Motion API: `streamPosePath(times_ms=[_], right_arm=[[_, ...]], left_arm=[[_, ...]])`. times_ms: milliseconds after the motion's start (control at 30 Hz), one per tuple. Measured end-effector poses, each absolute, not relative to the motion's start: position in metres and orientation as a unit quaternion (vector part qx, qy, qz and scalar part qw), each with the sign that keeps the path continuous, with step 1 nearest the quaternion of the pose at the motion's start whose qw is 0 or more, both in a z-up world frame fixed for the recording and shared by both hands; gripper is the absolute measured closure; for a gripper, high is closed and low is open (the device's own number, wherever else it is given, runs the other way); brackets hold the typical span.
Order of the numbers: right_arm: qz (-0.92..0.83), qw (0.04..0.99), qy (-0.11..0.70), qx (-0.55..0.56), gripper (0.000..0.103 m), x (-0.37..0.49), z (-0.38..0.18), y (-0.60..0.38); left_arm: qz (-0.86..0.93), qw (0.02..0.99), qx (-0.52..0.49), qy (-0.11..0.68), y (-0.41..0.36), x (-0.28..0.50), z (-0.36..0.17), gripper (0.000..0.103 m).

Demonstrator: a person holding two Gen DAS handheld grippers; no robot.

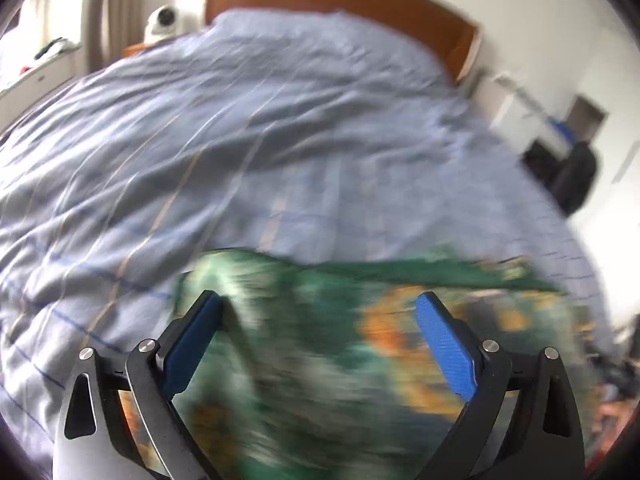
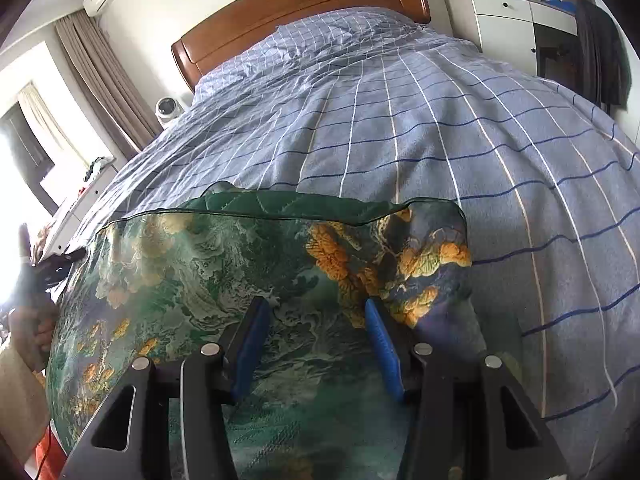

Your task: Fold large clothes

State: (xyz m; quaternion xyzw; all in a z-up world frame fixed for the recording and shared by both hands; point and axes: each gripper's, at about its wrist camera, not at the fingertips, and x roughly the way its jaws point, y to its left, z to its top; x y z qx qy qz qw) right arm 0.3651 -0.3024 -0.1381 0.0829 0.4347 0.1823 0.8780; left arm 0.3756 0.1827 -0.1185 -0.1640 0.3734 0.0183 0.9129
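A large green garment (image 2: 240, 260) printed with orange and yellow flowers lies folded on the blue checked bed cover (image 2: 440, 140), with its folded edge toward the headboard. My right gripper (image 2: 315, 303) hovers over the garment's right half, jaws apart, nothing pinched between the blue pads (image 2: 380, 340). In the left wrist view the picture is blurred. The same garment (image 1: 320, 360) fills the lower middle, and my left gripper (image 1: 318, 298) stands wide open above it with nothing between its fingers (image 1: 444, 344).
The bed cover (image 1: 240, 140) runs up to a wooden headboard (image 2: 300, 12). A white camera (image 2: 168, 109) sits beside the bed on the left. A white cabinet (image 2: 500, 28) and a dark hanging garment (image 2: 600, 52) stand at the right. A person's hand (image 2: 28, 320) shows at the left edge.
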Motion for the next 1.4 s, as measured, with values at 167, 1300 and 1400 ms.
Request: streamPosePath(times_ms=[167,1300,1400], right_arm=[[0.178,0.881,0.432,0.076,0.052,0.367,-0.139,-0.302],[0.175,0.882,0.43,0.074,0.052,0.368,-0.138,-0.299],[0.175,0.882,0.431,0.074,0.052,0.368,-0.138,-0.299]], left_arm=[[-0.021,0.9,-0.122,0.419,0.151,0.394,-0.14,0.0],[-0.013,0.889,-0.09,0.449,0.142,0.403,-0.164,0.0],[-0.013,0.889,-0.09,0.449,0.142,0.403,-0.164,0.0]])
